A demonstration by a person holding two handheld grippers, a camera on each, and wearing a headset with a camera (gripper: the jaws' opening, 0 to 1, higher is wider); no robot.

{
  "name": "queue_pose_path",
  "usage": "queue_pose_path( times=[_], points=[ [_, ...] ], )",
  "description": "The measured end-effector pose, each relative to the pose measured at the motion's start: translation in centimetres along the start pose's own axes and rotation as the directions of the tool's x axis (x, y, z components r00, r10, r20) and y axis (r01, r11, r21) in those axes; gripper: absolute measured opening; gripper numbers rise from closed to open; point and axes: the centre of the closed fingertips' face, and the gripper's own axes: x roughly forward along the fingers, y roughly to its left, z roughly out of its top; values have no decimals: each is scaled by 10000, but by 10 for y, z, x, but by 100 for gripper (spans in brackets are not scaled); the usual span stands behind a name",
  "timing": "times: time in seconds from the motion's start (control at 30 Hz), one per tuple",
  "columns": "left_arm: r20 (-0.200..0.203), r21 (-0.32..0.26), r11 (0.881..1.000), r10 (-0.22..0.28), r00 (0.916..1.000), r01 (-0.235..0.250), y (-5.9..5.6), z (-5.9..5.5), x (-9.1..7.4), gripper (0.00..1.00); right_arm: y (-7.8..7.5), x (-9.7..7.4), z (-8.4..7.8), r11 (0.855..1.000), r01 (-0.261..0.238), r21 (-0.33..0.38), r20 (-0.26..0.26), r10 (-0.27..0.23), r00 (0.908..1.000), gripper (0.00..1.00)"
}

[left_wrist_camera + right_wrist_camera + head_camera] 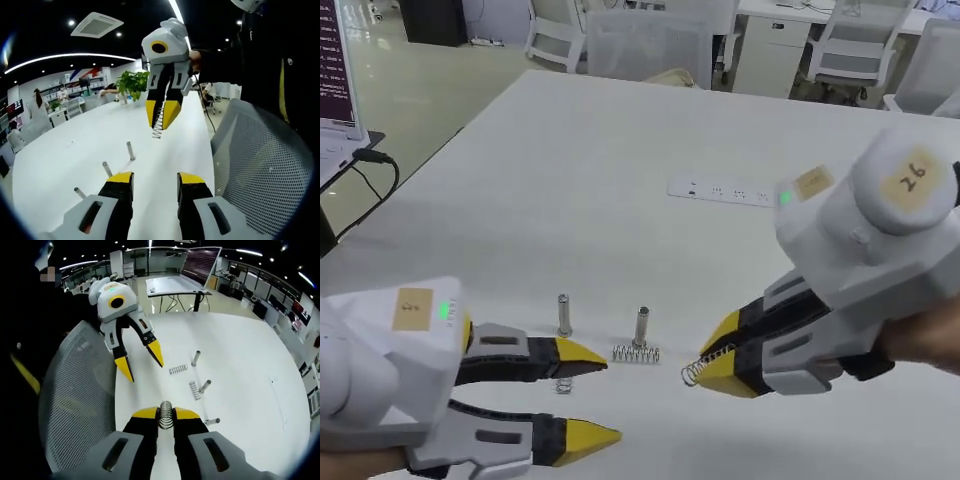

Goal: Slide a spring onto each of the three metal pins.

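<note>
Two metal pins (pixel 563 315) (pixel 641 327) stand upright on the white table (pixel 570 180). All three pins (pixel 130 150) (pixel 107 169) (pixel 79 192) line up in the left gripper view. One loose spring (pixel 635 353) lies before the second pin, and another spring (pixel 563 384) lies under a finger of my left gripper (pixel 590 395). That gripper is open and holds nothing. My right gripper (pixel 715 365) is shut on a third spring (pixel 166 421), which sticks out from its tips (pixel 693 374) above the table, right of the pins.
A white power strip (pixel 720 190) lies farther back on the table. A laptop (pixel 335 110) with a black cable sits at the left edge. Office chairs (pixel 640 45) stand beyond the far edge, and a mesh chair (pixel 255 165) is beside me.
</note>
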Motion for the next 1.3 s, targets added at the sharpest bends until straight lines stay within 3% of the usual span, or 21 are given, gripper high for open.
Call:
queue_pose_path(
  times=[0.3,0.63,0.9,1.1,1.3],
  points=[
    [-93,-327,9979,547,9985,-550,9,-10,-9,35,-31,-17,-4,9977,619,267,-198,-613,9979,8],
    [-161,-600,9902,1251,9920,-1259,20,-16,-17,52,-48,-21,-7,9961,834,274,-473,-821,9955,8],
    [-404,-758,9867,1410,9892,-1437,19,-24,-24,59,-57,-21,-9,9971,762,14,-926,-758,9928,8],
    [-570,-774,9855,1471,9875,-1513,17,-29,-28,64,-65,-17,-13,9978,620,-254,-1536,-652,9860,8],
    [-613,-720,9842,1572,9857,-1615,17,-30,-28,66,-72,-12,-18,9968,504,-627,-2215,-631,9731,8]
  ],
)
